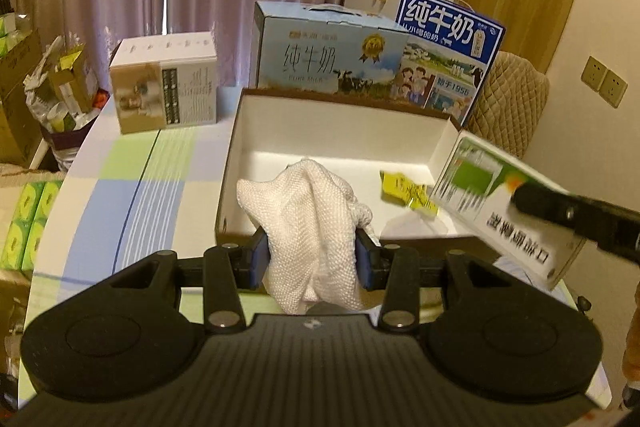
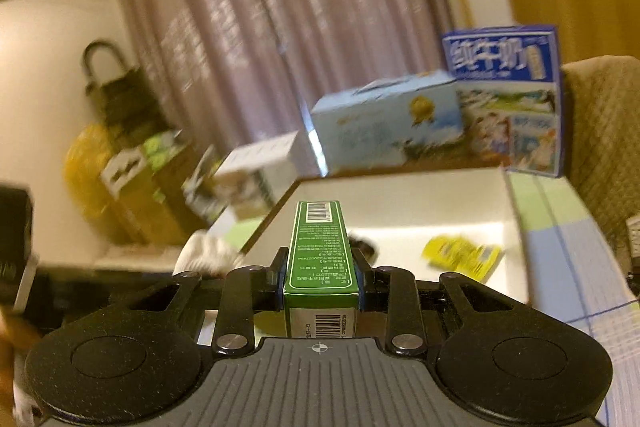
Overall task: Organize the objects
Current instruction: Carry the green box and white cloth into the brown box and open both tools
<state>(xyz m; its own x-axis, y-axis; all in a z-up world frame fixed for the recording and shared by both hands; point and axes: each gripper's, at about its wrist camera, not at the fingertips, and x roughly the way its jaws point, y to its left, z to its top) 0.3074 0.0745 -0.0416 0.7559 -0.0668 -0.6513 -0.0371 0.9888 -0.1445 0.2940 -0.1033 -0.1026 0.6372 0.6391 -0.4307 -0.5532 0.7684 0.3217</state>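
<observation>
A: Left gripper is closed on the white cloth. The blue pads pinch its bunched middle; the loose end flops forward over the near wall of the open tray.

B: So the cloth is already at the tray?

A: Half in. Its far end hangs inside the near-left part, the grip point sits just outside the near wall. Tray floor lies straight ahead and below the jaws. My read: push forward, then let go.

B: Right side?

A: Right gripper is clamped on the green carton. Long axis runs straight out along the fingers, barcode end pointing at the tray. It hovers over the tray's near-right corner, tilted.

B: Which is nearer the tray floor?

A: Left, I'd judge. A yellow packet already lies inside, right of the cloth.

B: View differences?

A: The left camera shows the carton's broad printed face and only one black finger of the right tool. The right camera shows both jaws on the carton's narrow sides, plus the cloth as a blur at the tray's left. Milk boxes stand behind the tray.
</observation>
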